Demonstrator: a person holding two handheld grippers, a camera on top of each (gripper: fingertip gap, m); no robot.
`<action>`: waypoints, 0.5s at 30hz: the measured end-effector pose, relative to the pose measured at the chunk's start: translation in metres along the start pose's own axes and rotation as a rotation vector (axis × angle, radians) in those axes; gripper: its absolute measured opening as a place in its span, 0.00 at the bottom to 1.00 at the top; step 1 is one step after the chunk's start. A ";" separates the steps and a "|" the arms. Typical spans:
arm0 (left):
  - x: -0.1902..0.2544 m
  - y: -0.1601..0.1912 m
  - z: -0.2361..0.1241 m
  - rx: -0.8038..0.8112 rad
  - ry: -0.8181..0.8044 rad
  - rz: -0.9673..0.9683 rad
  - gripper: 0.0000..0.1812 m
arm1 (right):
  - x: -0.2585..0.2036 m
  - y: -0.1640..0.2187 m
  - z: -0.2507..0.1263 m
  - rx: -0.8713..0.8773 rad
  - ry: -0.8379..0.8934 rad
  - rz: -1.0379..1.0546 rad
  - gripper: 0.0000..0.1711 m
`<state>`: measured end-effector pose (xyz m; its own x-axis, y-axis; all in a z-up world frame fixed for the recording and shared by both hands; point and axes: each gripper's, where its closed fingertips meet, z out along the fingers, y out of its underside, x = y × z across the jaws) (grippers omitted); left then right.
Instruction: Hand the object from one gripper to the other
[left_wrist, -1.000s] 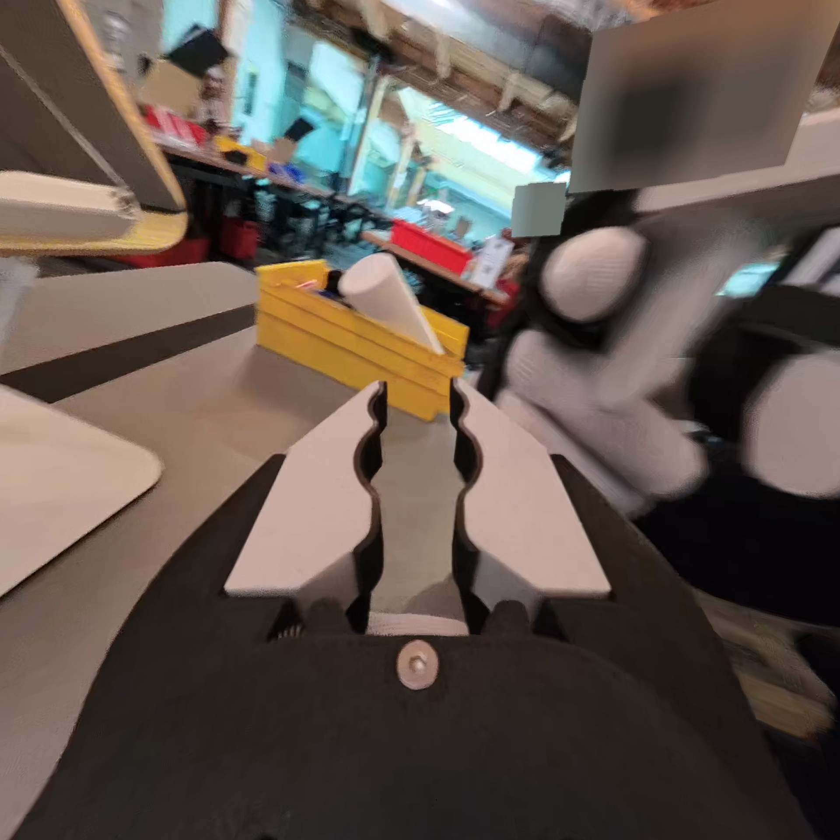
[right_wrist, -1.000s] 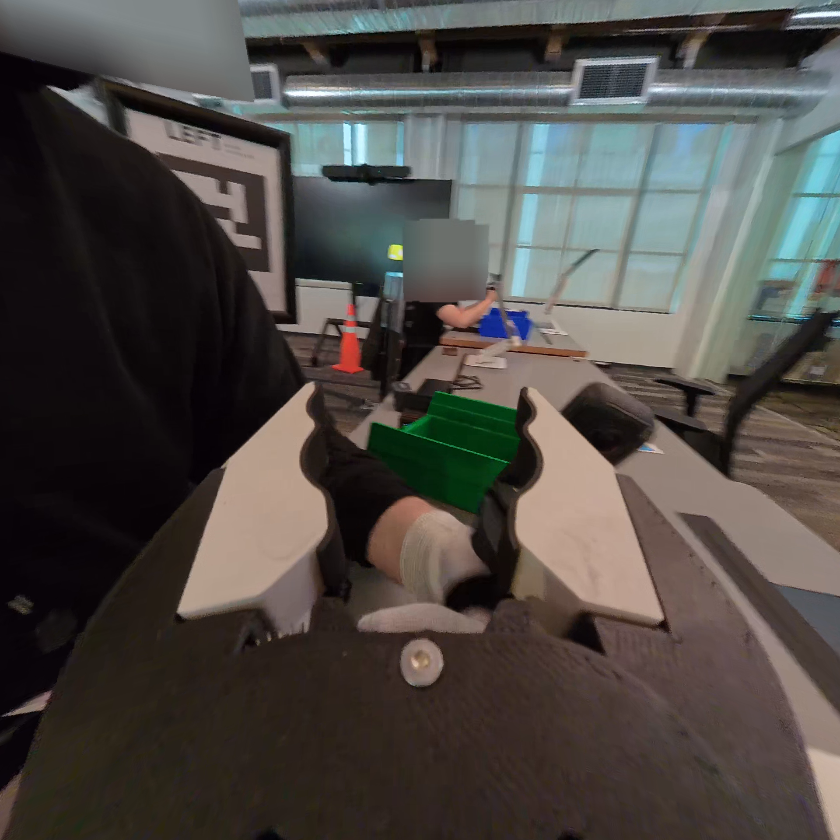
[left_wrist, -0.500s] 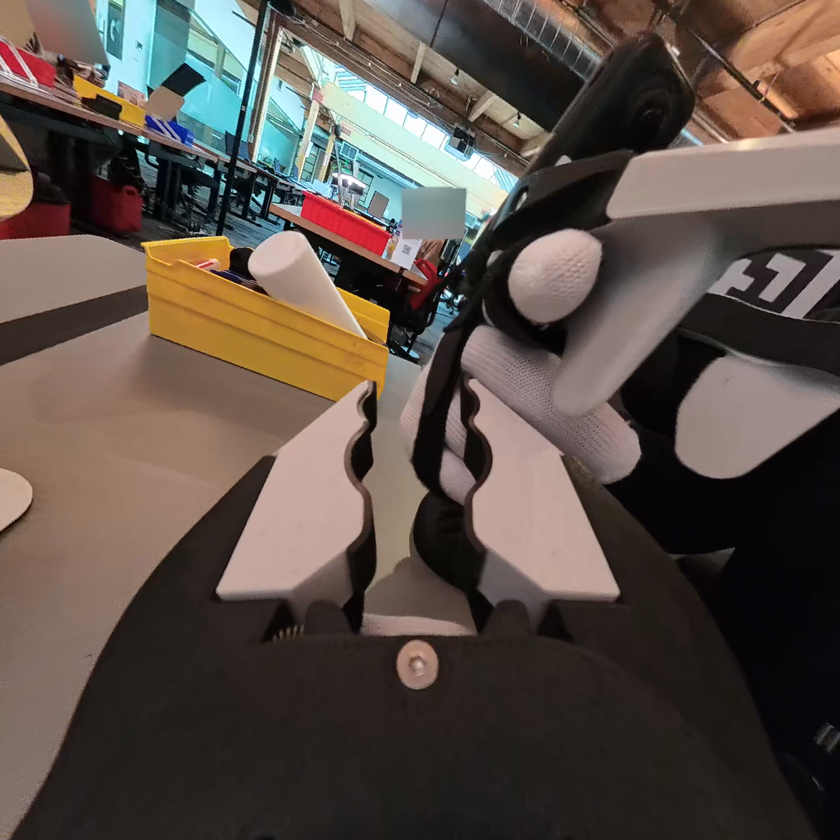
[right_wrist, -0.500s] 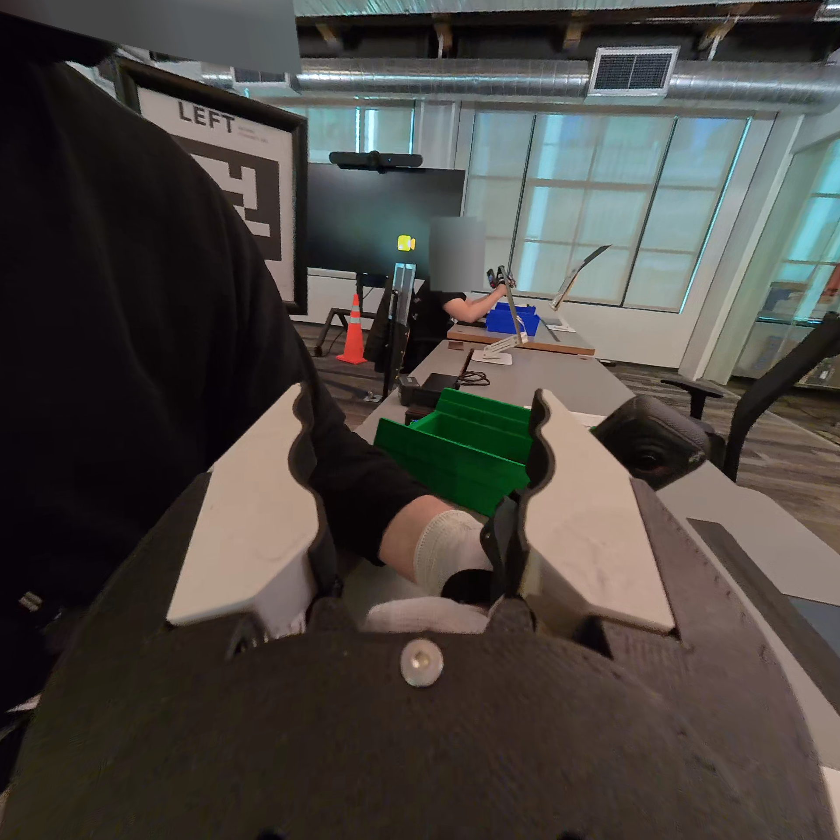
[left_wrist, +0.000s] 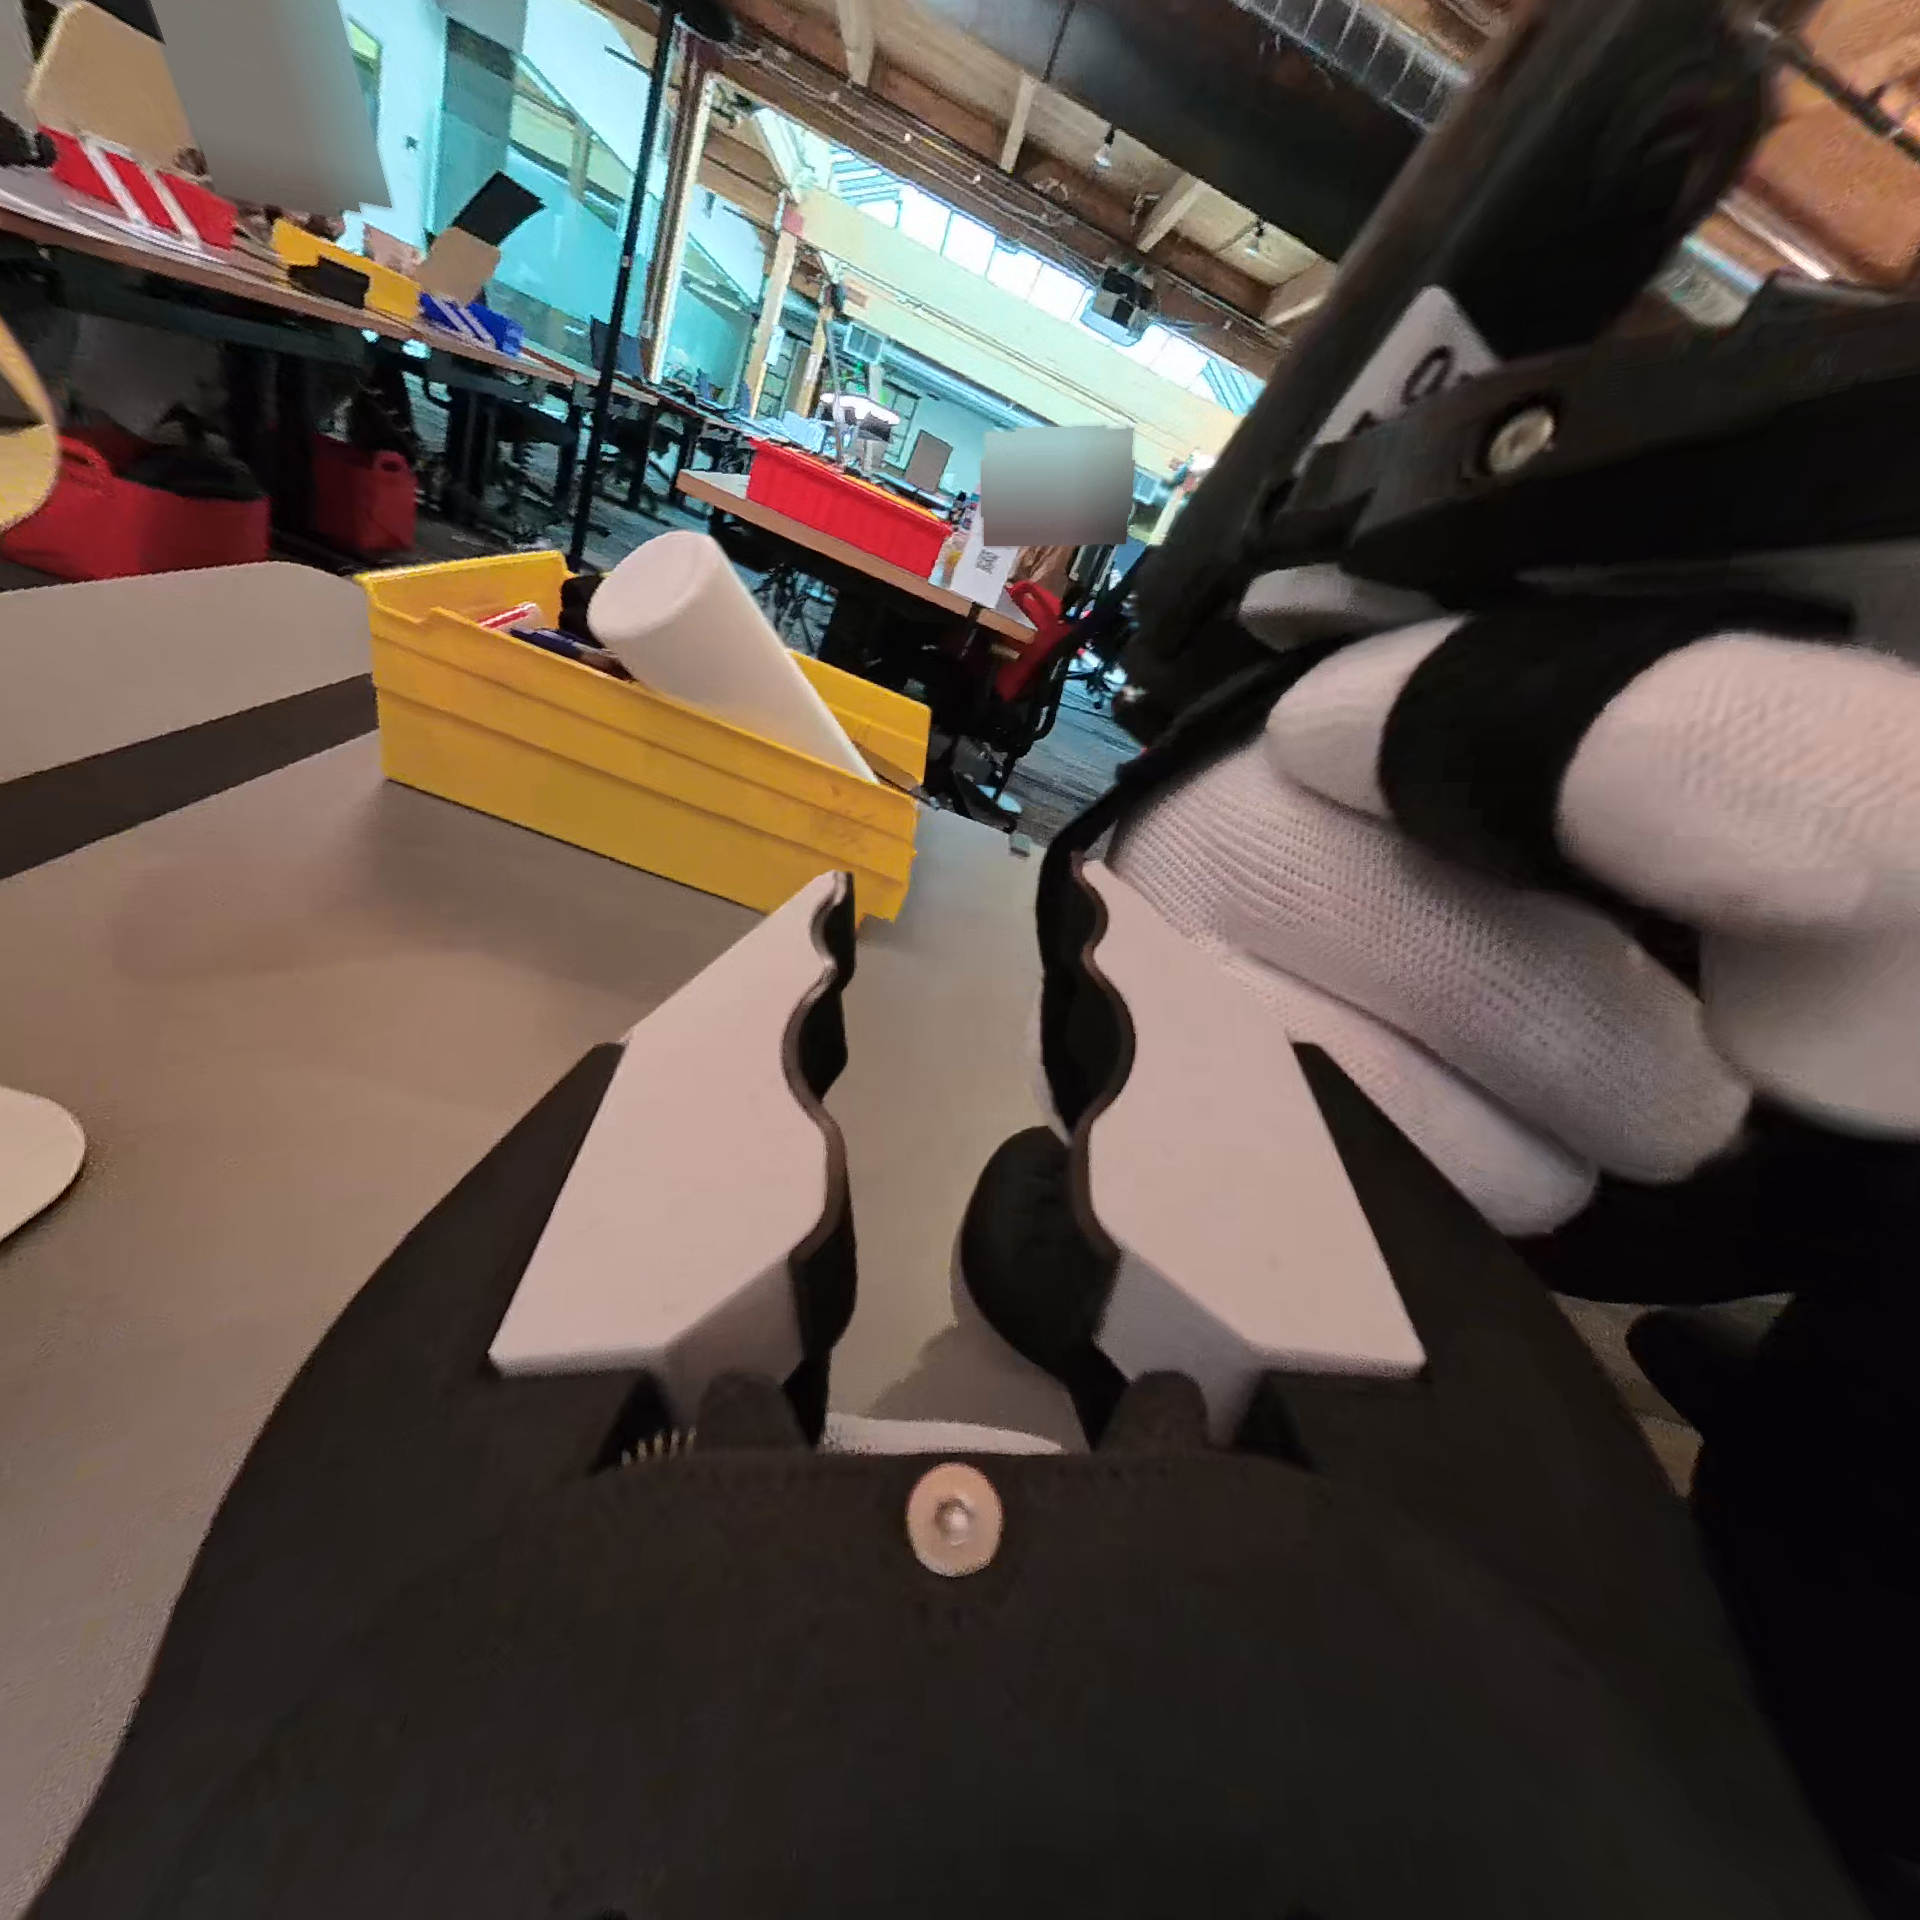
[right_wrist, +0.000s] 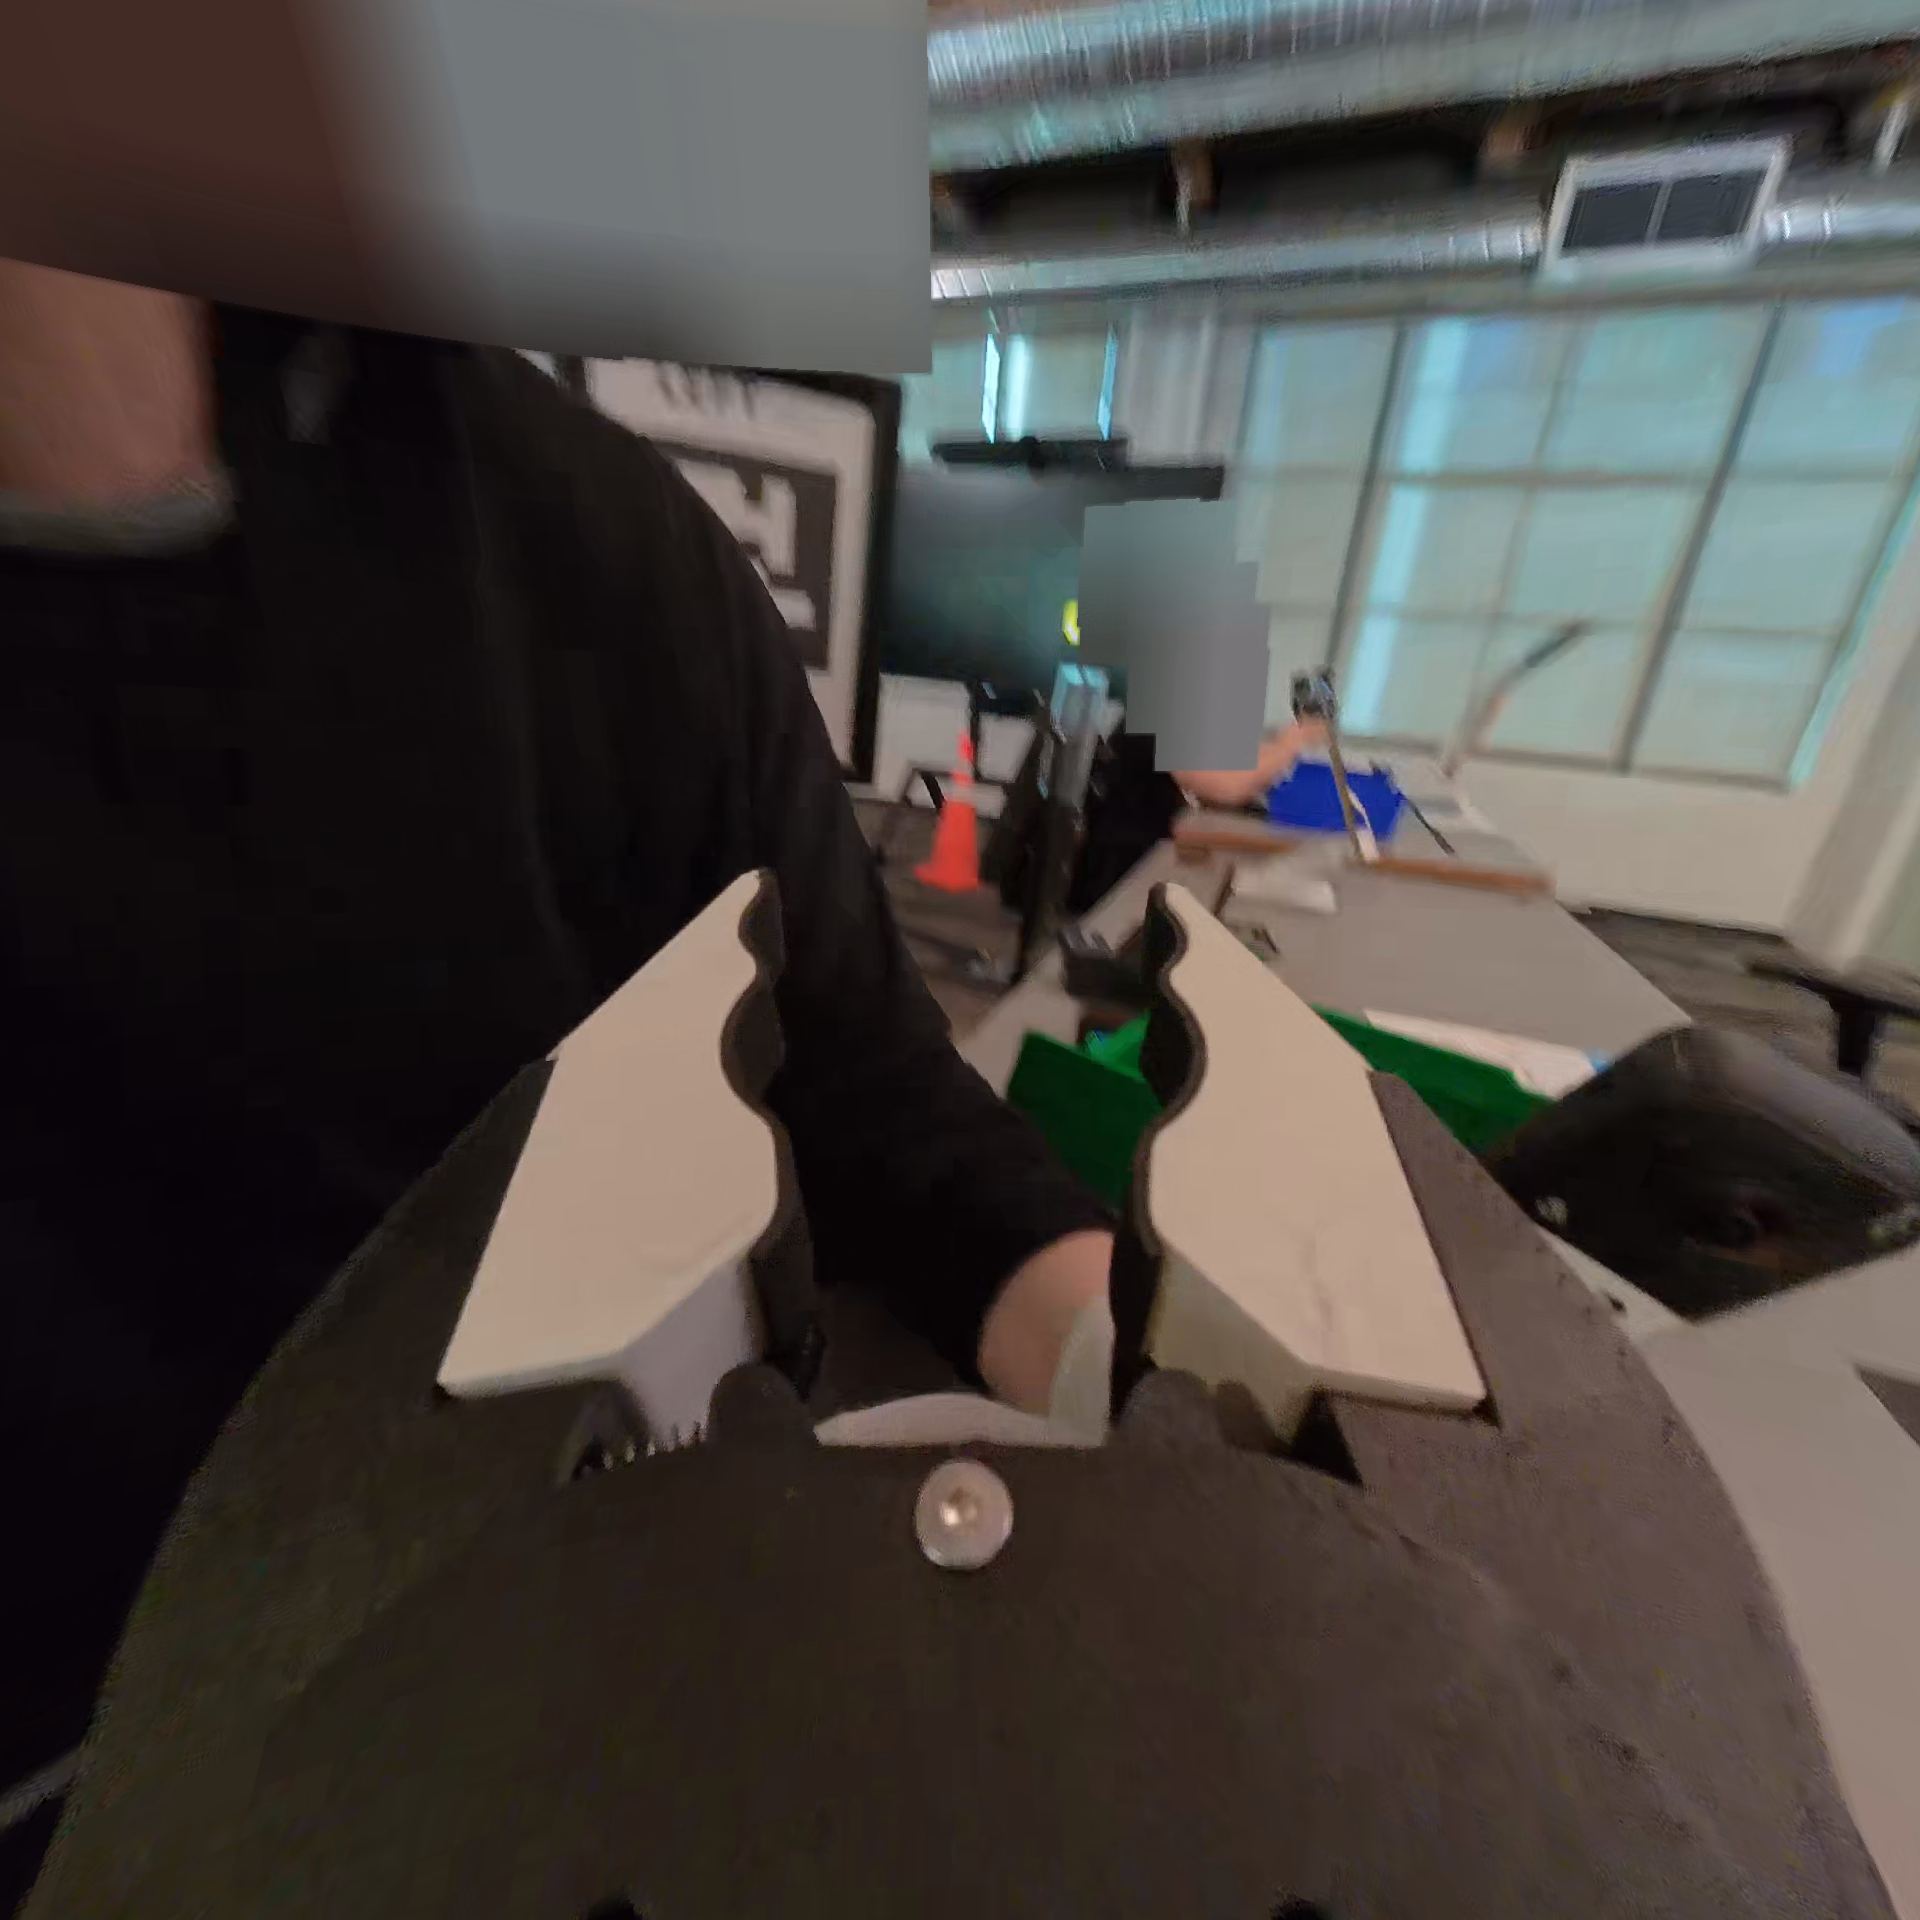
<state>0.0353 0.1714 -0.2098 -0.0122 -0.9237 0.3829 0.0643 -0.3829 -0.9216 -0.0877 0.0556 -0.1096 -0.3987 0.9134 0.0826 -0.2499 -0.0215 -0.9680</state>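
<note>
Both our left gripper (left_wrist: 948, 904) and right gripper (right_wrist: 958, 904) gape empty, so we should swing toward the bin (left_wrist: 644, 748) at ten o'clock, squarely.

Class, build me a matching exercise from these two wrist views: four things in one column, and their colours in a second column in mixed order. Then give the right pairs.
Things:
1. bin with the tube
2. bin behind the right gripper
3. cone
4. glove beside the left gripper

Colours:
A. white
B. green
C. yellow
D. orange

Pairs: 1-C, 2-B, 3-D, 4-A
</note>
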 end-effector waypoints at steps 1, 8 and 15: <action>0.004 -0.002 0.001 0.011 0.012 -0.006 0.19 | -0.004 -0.008 -0.001 0.034 -0.021 -0.001 0.39; 0.035 -0.003 0.004 -0.005 0.196 -0.142 0.21 | -0.065 -0.032 0.012 0.194 -0.291 -0.156 0.04; 0.043 -0.017 0.000 0.060 0.256 -0.186 0.24 | -0.052 -0.052 0.028 0.211 -0.218 -0.149 0.13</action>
<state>0.0341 0.1384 -0.1772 -0.2790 -0.8142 0.5092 0.0961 -0.5512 -0.8288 -0.0788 -0.0027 -0.0571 -0.5178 0.8047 0.2906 -0.4874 0.0017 -0.8732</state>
